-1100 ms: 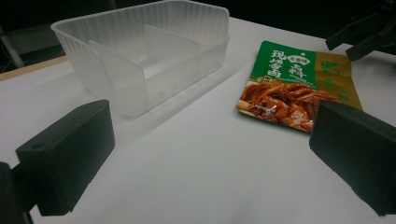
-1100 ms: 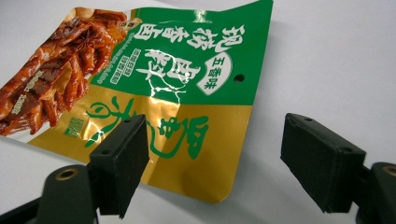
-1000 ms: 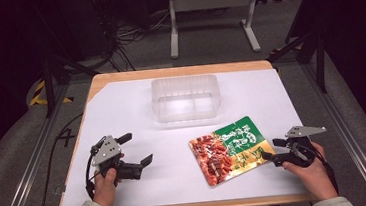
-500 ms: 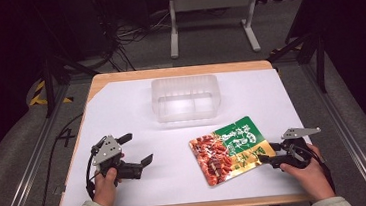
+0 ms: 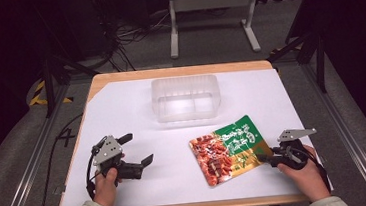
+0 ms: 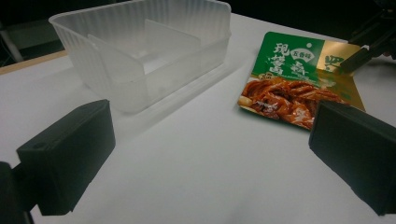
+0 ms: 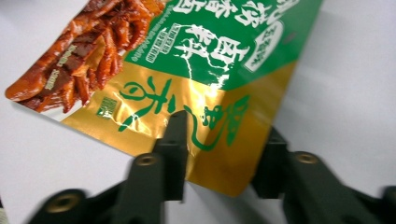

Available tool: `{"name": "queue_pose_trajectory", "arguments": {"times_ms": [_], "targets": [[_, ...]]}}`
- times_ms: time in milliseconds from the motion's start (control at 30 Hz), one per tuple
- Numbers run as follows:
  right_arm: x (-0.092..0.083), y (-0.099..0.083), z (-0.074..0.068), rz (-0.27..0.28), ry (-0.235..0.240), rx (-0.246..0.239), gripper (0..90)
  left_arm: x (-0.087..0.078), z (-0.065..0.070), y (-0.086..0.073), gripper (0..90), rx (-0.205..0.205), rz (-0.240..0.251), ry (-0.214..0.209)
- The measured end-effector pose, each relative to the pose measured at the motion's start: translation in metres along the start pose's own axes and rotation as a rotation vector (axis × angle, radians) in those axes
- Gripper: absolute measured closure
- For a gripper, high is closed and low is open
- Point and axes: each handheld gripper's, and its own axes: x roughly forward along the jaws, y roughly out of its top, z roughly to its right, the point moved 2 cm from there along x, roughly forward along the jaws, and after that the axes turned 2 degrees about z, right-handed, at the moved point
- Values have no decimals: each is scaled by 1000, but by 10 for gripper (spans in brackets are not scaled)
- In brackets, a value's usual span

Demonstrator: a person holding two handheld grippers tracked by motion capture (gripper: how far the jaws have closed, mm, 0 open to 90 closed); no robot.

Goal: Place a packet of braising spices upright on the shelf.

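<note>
The pouch (image 5: 228,150) lies flat on the white table (image 5: 121,113), near the front edge and in front of the empty bin (image 5: 185,97). The right gripper (image 5: 268,158) has just been closing on the pouch's gold corner, one jaw above and one beneath, pinching it. The left gripper (image 5: 137,152) rests wide open and empty. Grasp appears complete; lift and placement in the bin likely remain.
</note>
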Motion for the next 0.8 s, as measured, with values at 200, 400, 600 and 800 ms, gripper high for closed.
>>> {"name": "queue_pose_trajectory", "arguments": {"times_ms": [200,400,600,800], "targets": [[-5,4,1,27,42,85,868,0,0,0,11,0,-4,1],[-17,11,-3,104,78,116,897,-1,0,0,11,-4,-2,3],[-31,25,-14,167,91,93,898,-2,-1,0,11,-3,-2,6],[-39,37,-23,212,133,83,899,-3,-1,-1,11,-7,-4,13]]}}
